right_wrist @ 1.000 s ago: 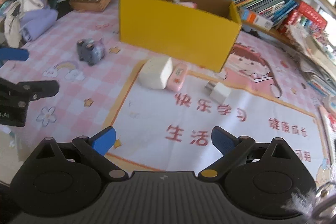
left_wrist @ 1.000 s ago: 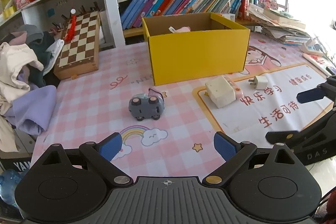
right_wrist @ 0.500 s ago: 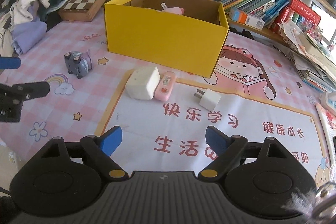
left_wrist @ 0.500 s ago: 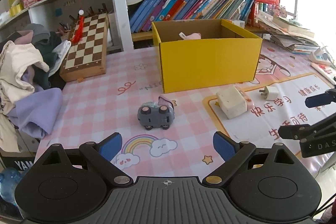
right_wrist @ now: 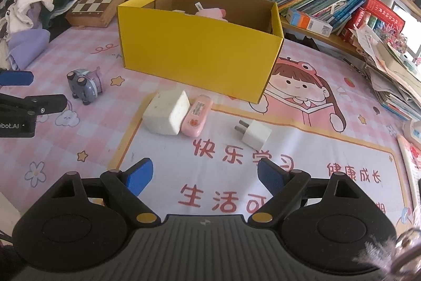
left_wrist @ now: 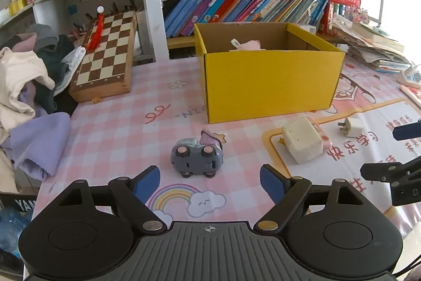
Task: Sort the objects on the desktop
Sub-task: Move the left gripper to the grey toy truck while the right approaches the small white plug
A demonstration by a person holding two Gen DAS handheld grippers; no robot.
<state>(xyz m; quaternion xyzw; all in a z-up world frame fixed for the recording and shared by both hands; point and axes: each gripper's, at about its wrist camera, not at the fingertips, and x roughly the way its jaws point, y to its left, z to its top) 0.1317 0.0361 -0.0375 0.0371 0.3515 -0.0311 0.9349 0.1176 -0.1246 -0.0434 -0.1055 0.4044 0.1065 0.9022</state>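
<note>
A grey toy car (left_wrist: 196, 157) lies on its side on the pink checked tablecloth, just beyond my left gripper (left_wrist: 210, 182), whose jaws are closing with nothing between them. The car (right_wrist: 84, 86) also shows at the left of the right wrist view. A white block (right_wrist: 167, 112), a pink case (right_wrist: 198, 115) and a white plug adapter (right_wrist: 255, 134) lie ahead of my right gripper (right_wrist: 205, 177), which is open and holds nothing. Behind them stands a yellow cardboard box (left_wrist: 271, 82) with a pink item inside. The box (right_wrist: 200, 46) fills the middle of the right view.
A wooden chessboard (left_wrist: 105, 62) leans at the back left beside a heap of clothes (left_wrist: 29, 86). Shelves of books (left_wrist: 236, 4) run behind the box. Stacked papers (right_wrist: 389, 70) crowd the right side. The other gripper shows at each view's edge.
Both grippers have drawn back from the desk objects, which now sit farther off and more centred. Both pairs of jaws have narrowed a little. No object has moved.
</note>
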